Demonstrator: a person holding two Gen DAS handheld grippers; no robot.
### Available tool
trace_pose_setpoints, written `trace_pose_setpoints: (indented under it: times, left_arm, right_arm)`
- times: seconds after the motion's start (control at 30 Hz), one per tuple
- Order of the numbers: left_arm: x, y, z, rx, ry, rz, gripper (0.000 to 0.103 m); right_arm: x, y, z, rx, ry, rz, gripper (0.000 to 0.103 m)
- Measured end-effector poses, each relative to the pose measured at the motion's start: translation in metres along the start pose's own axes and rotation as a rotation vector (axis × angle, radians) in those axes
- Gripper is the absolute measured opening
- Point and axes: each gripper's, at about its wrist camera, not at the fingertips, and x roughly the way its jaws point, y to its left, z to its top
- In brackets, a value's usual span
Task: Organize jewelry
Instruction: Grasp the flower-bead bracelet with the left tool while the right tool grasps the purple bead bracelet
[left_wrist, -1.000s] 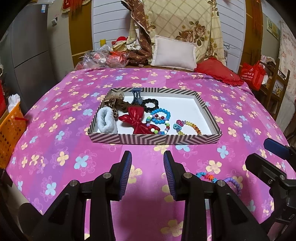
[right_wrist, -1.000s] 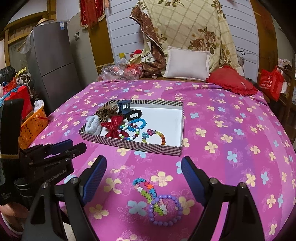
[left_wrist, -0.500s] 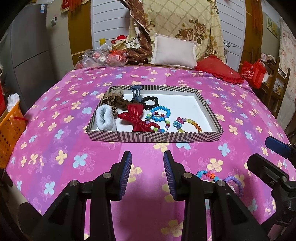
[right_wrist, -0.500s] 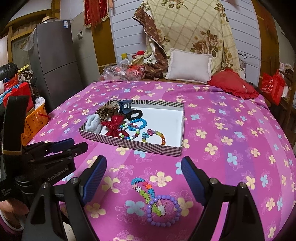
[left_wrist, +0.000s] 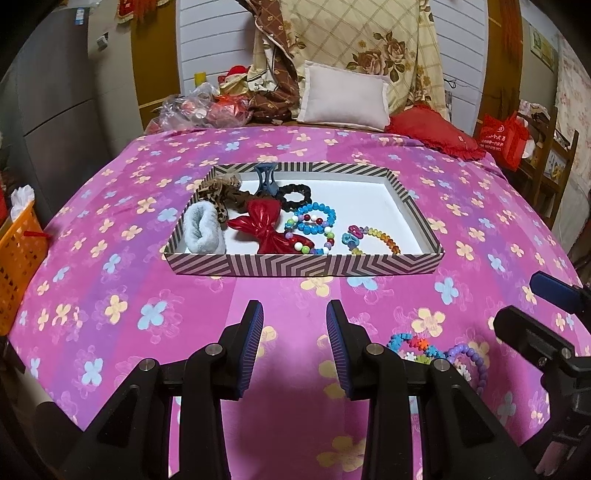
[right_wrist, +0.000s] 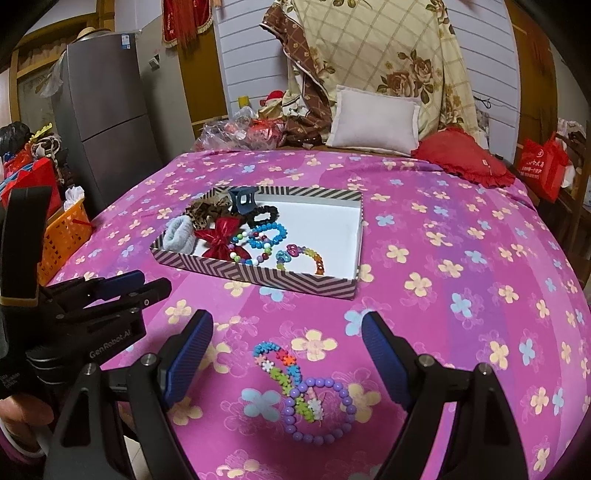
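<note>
Pink floral bedspread (right_wrist: 461, 236) | right gripper (right_wrist: 286, 354) spread wide, empty, over purple bead bracelet (right_wrist: 319, 410) and flower bracelet (right_wrist: 280, 365) (overlapping); left gripper (left_wrist: 294, 341) parted, empty | beyond: striped tray (left_wrist: 303, 264) with jewelry

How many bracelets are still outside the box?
2, overlapping on the bedspread before the right gripper: a flower-bead bracelet and a purple bead bracelet. None looks hidden.

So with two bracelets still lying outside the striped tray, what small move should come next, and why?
Probably lower the right gripper onto the purple round-bead bracelet. Its jaws are wide open above that bracelet, which overlaps the multicoloured flower-bead bracelet on the pink floral cloth, outside the striped cardboard tray.
</note>
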Motion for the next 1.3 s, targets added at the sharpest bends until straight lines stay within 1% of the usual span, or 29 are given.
trace_pose_setpoints:
  times: [0.1, 0.2, 0.3, 0.37, 0.43, 0.47, 0.5, 0.53, 0.6, 0.7, 0.8, 0.87, 1.07, 1.1, 1.13, 1.23, 1.3]
  left_arm:
    - [0.002, -0.003, -0.001, 0.006, 0.008, -0.005, 0.031]
    - [0.005, -0.007, -0.002, 0.009, 0.026, -0.024, 0.031]
    - [0.009, -0.007, -0.004, -0.003, 0.054, -0.067, 0.031]
    - [0.013, -0.009, -0.006, -0.002, 0.077, -0.099, 0.031]
    - [0.018, -0.012, -0.008, 0.003, 0.107, -0.135, 0.031]
    - [0.020, -0.014, -0.009, 0.005, 0.116, -0.144, 0.031]
    - [0.022, -0.016, -0.010, 0.009, 0.130, -0.157, 0.031]
    - [0.027, -0.018, -0.011, 0.017, 0.154, -0.177, 0.031]
    - [0.035, -0.023, -0.014, 0.022, 0.197, -0.211, 0.031]
    - [0.044, -0.029, -0.019, 0.024, 0.236, -0.235, 0.031]
    - [0.050, -0.035, -0.021, 0.051, 0.247, -0.240, 0.031]
    - [0.054, -0.038, -0.022, 0.067, 0.262, -0.257, 0.031]
    - [0.068, -0.045, -0.021, 0.091, 0.304, -0.316, 0.035]
    - [0.069, -0.047, -0.020, 0.099, 0.307, -0.323, 0.036]
    - [0.070, -0.049, -0.019, 0.107, 0.307, -0.328, 0.036]
    - [0.074, -0.054, -0.017, 0.126, 0.313, -0.342, 0.036]
    - [0.078, -0.058, -0.017, 0.139, 0.323, -0.351, 0.036]
  right_arm:
    - [0.000, -0.005, -0.001, 0.007, 0.002, -0.008, 0.086]
    - [0.000, -0.012, -0.005, 0.003, 0.012, -0.033, 0.086]
    - [-0.001, -0.024, -0.008, 0.006, 0.024, -0.068, 0.086]
    - [-0.001, -0.033, -0.011, 0.014, 0.035, -0.082, 0.084]
    - [0.000, -0.043, -0.016, 0.022, 0.056, -0.086, 0.074]
    - [0.002, -0.049, -0.020, 0.026, 0.072, -0.087, 0.072]
    - [0.003, -0.052, -0.022, 0.025, 0.082, -0.087, 0.067]
    - [0.005, -0.056, -0.026, 0.021, 0.099, -0.089, 0.061]
    - [0.009, -0.059, -0.034, 0.015, 0.128, -0.084, 0.054]
    - [0.018, -0.059, -0.045, -0.004, 0.174, -0.066, 0.051]
    - [0.029, -0.056, -0.054, -0.020, 0.212, -0.058, 0.048]
    - [0.036, -0.056, -0.057, -0.028, 0.235, -0.049, 0.046]
    - [0.054, -0.047, -0.065, -0.102, 0.291, -0.067, 0.042]
    - [0.056, -0.046, -0.066, -0.114, 0.297, -0.071, 0.040]
    - [0.055, -0.047, -0.065, -0.117, 0.285, -0.067, 0.037]
    - [0.055, -0.052, -0.062, -0.108, 0.280, -0.098, 0.035]
    - [0.056, -0.058, -0.060, -0.092, 0.278, -0.098, 0.035]
